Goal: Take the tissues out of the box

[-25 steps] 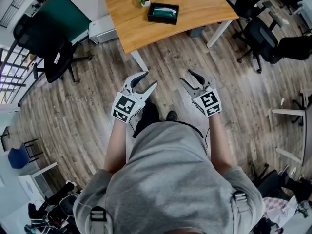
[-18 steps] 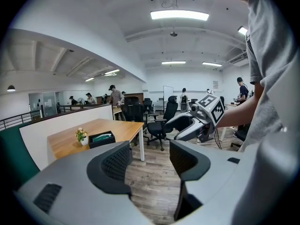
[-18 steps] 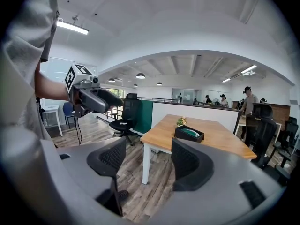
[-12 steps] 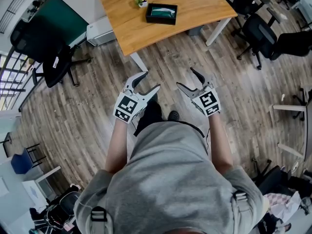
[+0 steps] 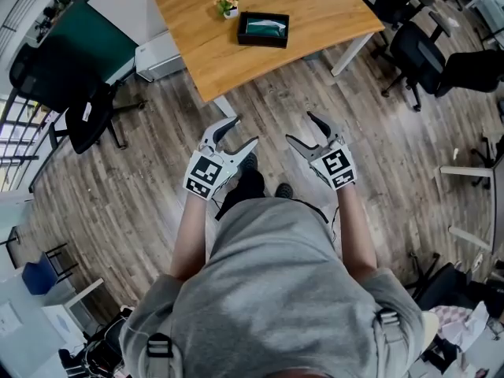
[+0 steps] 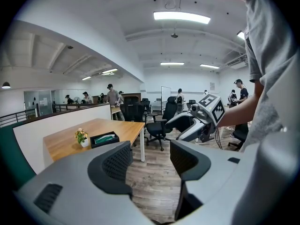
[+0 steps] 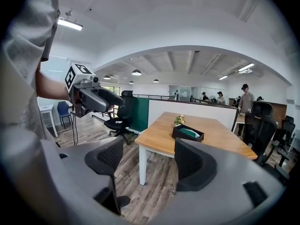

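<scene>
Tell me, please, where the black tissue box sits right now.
In the head view, the black rectangular tissue box sits on the wooden table, top centre, just right of the small potted plant.

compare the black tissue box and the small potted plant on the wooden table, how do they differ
The black rectangular tissue box is low, flat and wide; the small flowering plant in a white pot is narrower and taller. The box is dark with teal contents showing; the plant is green with pale blooms. Both stand close together on the light wooden table.
</scene>
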Tool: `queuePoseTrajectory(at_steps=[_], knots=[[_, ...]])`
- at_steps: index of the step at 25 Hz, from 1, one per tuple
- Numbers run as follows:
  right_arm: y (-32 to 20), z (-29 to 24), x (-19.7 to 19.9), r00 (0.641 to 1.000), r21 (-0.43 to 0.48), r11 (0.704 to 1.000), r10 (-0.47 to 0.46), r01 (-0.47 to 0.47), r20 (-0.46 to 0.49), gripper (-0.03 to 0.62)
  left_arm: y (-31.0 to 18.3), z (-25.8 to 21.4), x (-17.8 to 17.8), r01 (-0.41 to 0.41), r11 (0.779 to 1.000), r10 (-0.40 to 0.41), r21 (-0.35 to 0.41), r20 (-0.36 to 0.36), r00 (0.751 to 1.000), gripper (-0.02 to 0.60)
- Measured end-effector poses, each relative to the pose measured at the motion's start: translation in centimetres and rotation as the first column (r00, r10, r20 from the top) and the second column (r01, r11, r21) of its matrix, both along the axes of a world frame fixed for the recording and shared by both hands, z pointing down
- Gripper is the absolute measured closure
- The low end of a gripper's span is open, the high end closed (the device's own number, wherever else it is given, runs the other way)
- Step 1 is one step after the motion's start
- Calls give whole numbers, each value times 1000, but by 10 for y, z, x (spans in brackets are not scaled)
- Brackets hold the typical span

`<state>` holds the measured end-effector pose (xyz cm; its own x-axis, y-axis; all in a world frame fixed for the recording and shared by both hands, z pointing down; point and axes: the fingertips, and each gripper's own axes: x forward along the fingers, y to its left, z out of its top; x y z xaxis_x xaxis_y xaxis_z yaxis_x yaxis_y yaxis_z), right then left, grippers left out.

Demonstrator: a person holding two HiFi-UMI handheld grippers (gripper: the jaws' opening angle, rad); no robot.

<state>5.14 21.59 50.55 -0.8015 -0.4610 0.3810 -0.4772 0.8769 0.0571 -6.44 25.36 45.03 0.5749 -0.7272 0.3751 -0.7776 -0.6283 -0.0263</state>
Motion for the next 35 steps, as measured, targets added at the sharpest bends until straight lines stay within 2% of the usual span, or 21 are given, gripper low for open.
queuePoseTrajectory(at_steps=[8, 15, 20, 27, 35], knots=[[-35, -12, -55, 999, 8, 999, 34, -34, 3, 246, -42, -2, -52, -52, 999, 52, -12, 7, 999, 307], [-57, -10, -80, 995, 13, 995, 98, -98, 0, 246, -73, -1, -81, -119, 993, 118, 6, 9, 993, 307], [-64, -8, -96, 990, 6, 990, 141, -142, 13, 248, -83, 2, -101, -145, 989, 145, -9, 16, 989, 307], [-65, -2, -106, 983, -1, 983, 182, -182, 2, 250, -92, 10, -110, -188, 982, 188, -26, -15, 982, 307], [-73, 7, -112, 980, -20, 980, 197, -197, -6, 253, -98, 21, -114, -214, 976, 213, -50, -11, 977, 307]])
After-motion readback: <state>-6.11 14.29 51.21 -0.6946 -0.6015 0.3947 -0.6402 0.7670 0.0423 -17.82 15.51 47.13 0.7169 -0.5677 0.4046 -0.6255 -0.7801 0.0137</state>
